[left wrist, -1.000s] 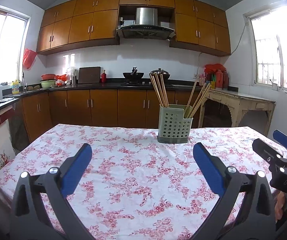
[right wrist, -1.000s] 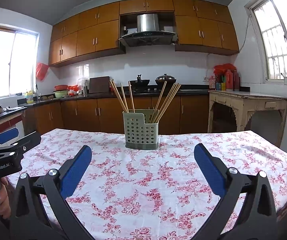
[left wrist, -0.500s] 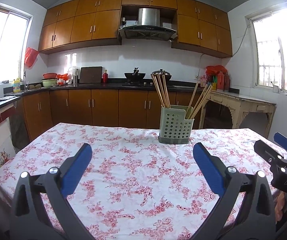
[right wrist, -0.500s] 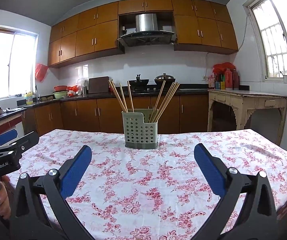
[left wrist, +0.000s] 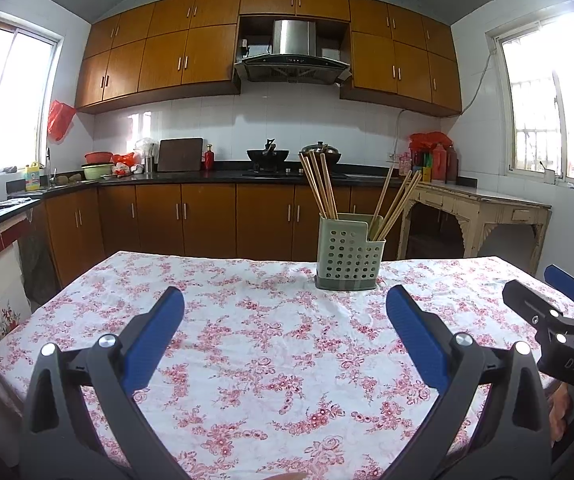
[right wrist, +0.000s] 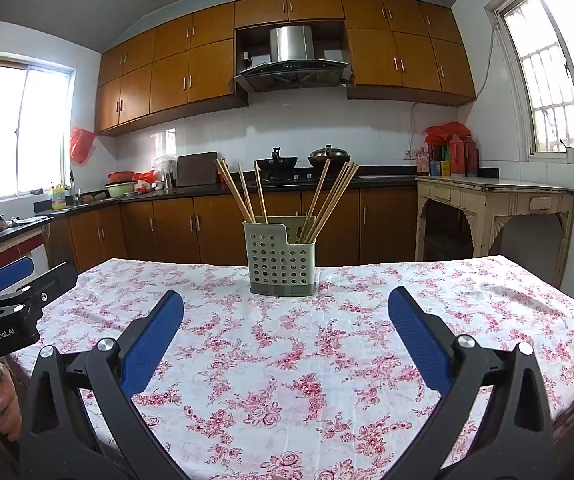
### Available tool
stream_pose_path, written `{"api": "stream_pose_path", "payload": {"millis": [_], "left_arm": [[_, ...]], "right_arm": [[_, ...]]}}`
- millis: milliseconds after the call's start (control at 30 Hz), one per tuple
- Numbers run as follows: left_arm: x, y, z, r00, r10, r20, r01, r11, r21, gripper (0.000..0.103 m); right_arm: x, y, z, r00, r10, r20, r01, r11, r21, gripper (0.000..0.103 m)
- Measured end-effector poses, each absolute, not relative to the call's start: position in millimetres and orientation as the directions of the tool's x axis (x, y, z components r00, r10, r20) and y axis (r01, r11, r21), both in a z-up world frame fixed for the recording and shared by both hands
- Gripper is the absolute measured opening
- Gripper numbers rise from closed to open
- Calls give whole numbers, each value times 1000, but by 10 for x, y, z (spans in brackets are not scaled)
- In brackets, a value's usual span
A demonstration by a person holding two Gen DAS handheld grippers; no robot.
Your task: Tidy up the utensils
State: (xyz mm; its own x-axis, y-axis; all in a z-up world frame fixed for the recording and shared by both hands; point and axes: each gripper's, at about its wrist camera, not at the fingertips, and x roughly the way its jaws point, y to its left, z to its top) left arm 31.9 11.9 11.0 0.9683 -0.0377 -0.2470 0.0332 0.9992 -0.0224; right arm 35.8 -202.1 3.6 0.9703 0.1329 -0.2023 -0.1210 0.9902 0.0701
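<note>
A pale green perforated holder (left wrist: 349,254) (right wrist: 281,258) stands upright toward the far side of the table with the floral cloth (left wrist: 247,344) (right wrist: 327,360). Wooden chopsticks (left wrist: 319,188) (right wrist: 247,194) lean out of its left compartment, and more chopsticks (left wrist: 397,204) (right wrist: 329,200) lean out of its right one. My left gripper (left wrist: 285,310) hovers open over the near part of the table, well short of the holder, with nothing between its blue pads. My right gripper (right wrist: 285,312) is open and empty too, also short of the holder. Each gripper shows at the edge of the other's view.
Brown kitchen cabinets and a dark counter (left wrist: 207,178) with a wok, pots and bowls run behind the table. An old cream side table (left wrist: 487,208) (right wrist: 499,200) stands at the right under a window. A person's hand (right wrist: 5,408) grips the left handle.
Both views have risen and tipped slightly, so the holder sits a little lower and nearer in frame. Both grippers stay open and empty.
</note>
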Motion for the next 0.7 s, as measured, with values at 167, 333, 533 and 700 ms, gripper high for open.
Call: {"api": "stream_pose_path", "payload": {"millis": [167, 333, 533, 700], "left_arm": [[322, 108, 115, 968, -36, -250, 32, 999, -20, 99], [330, 108, 111, 968, -35, -250, 30, 999, -22, 99], [339, 102, 94, 966, -37, -255, 32, 999, -23, 99], [347, 93, 88, 965, -38, -260, 33, 999, -23, 99]], "right_arm": [[357, -2023, 33, 970, 133, -204, -121, 990, 71, 101], [357, -2019, 19, 969, 133, -207, -120, 990, 73, 101], [364, -2011, 1, 969, 133, -210, -120, 990, 74, 101], [365, -2011, 5, 969, 133, -211, -120, 990, 74, 101]]}}
